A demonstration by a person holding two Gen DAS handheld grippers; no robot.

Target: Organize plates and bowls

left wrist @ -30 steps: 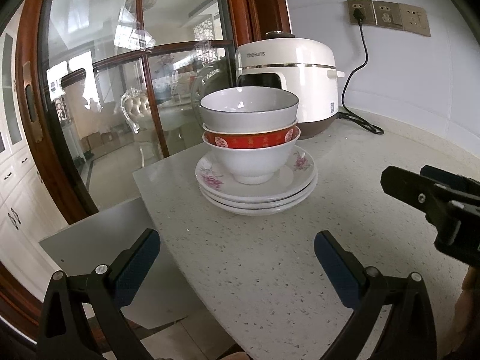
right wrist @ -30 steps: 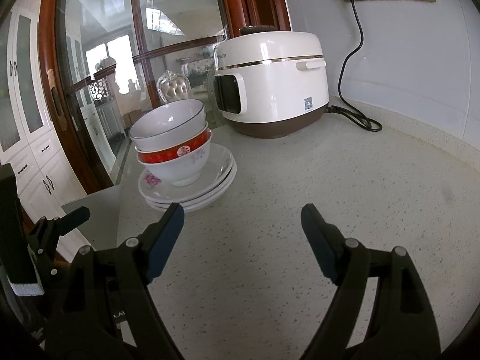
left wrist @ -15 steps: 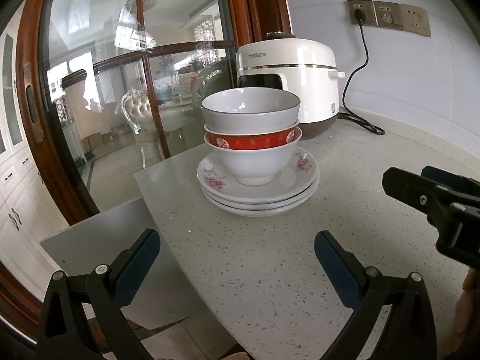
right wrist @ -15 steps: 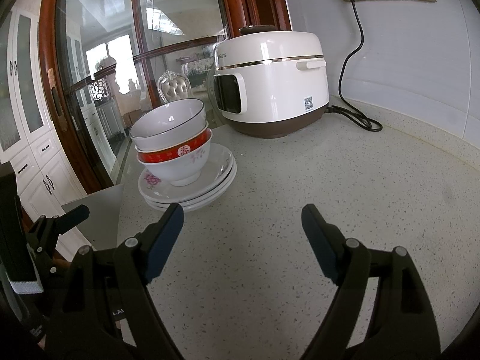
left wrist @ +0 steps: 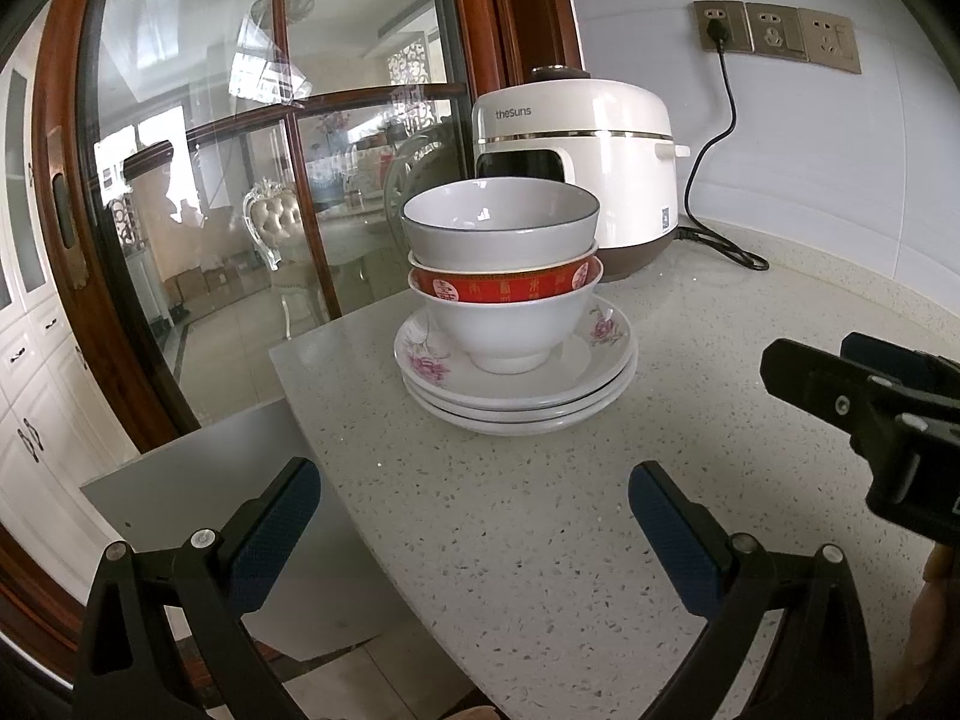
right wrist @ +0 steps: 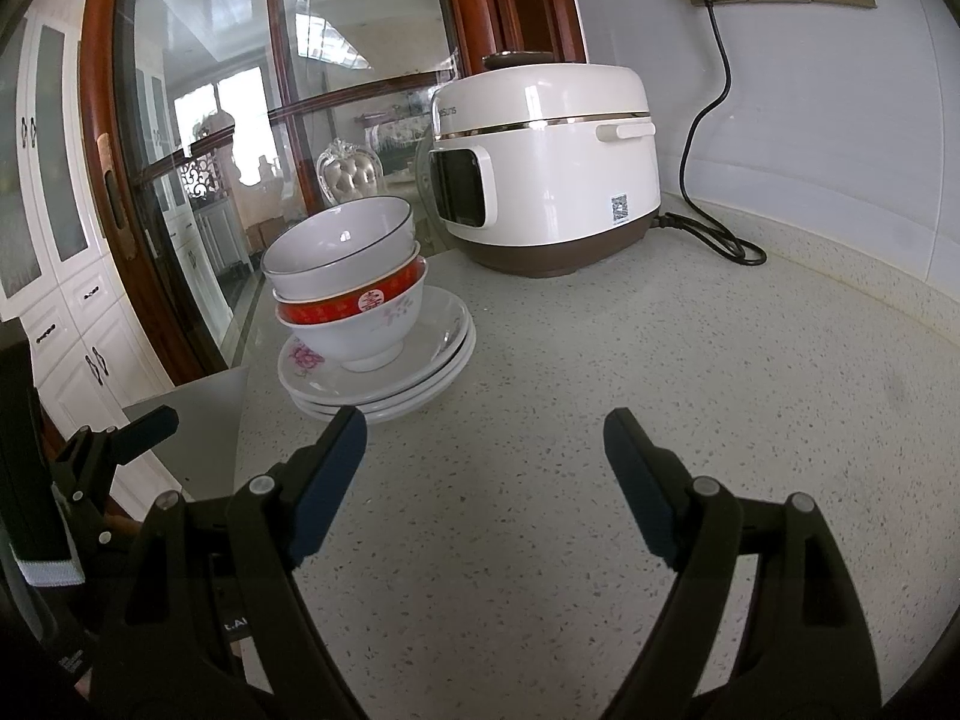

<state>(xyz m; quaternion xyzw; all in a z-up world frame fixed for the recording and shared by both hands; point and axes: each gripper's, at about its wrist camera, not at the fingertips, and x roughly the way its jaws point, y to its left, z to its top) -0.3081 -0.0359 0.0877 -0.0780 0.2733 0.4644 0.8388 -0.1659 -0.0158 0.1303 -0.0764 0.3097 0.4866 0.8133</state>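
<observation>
Three nested bowls stand on a stack of flowered white plates [left wrist: 522, 396] [right wrist: 432, 354] near the counter's left edge. The top bowl [left wrist: 501, 222] [right wrist: 342, 243] is white with a dark rim, the middle bowl [left wrist: 510, 285] [right wrist: 354, 300] has a red band, and the bottom bowl [left wrist: 510, 330] [right wrist: 372, 330] is white. My left gripper [left wrist: 474, 495] is open in front of the stack, a short way back from it, holding nothing. My right gripper [right wrist: 483, 441] is open and empty, to the right of the stack; it also shows in the left wrist view as the right gripper [left wrist: 864, 390].
A white rice cooker [left wrist: 576, 150] [right wrist: 540, 162] stands behind the stack, its black cord [right wrist: 708, 228] running to wall sockets [left wrist: 777, 33]. The speckled countertop [right wrist: 660, 360] ends at the left, with a glass door [left wrist: 240, 180] beyond it. A grey panel [left wrist: 240, 480] lies below the counter edge.
The left wrist view has shifted slightly, so the stack sits a little further right in it. Both grippers remain open and the dishes have not moved.
</observation>
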